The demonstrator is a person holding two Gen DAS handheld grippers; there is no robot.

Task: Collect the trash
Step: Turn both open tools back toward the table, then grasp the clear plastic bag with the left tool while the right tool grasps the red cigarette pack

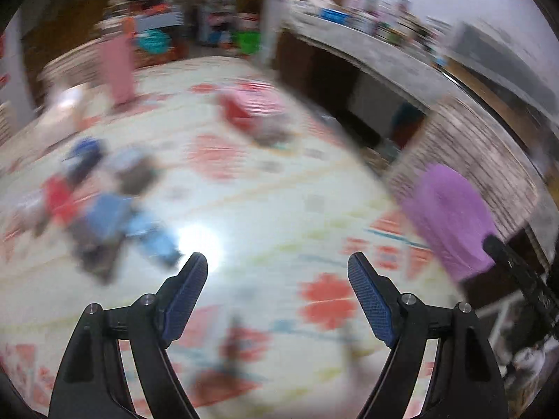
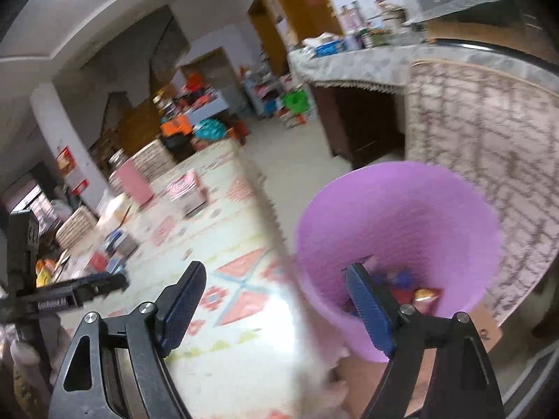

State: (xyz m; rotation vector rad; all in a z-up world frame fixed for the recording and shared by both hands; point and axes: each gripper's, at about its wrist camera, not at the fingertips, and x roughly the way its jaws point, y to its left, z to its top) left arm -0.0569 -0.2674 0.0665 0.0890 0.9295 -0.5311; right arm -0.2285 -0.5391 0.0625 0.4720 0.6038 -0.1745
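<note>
A purple bin [image 2: 401, 230] stands at the rug's right edge with several coloured wrappers [image 2: 424, 295] inside. My right gripper [image 2: 276, 272] is open and empty, its right finger over the bin's mouth. In the left wrist view the bin [image 1: 450, 223] is at the right. My left gripper [image 1: 277, 265] is open and empty above the rug. A blurred heap of trash [image 1: 104, 206], blue, red and grey, lies on the rug to its left. A red and pink box [image 1: 251, 108] lies farther off. The left gripper [image 2: 84, 289] shows at the right wrist view's left edge.
A patterned cream rug [image 1: 265, 209] covers the floor. A pink box [image 2: 134, 181] and a spiral-print box [image 2: 187, 190] sit on its far side. A cloth-draped counter [image 2: 367, 59] and a patterned hanging cloth [image 2: 489, 160] stand behind the bin. Cluttered shelves fill the far room.
</note>
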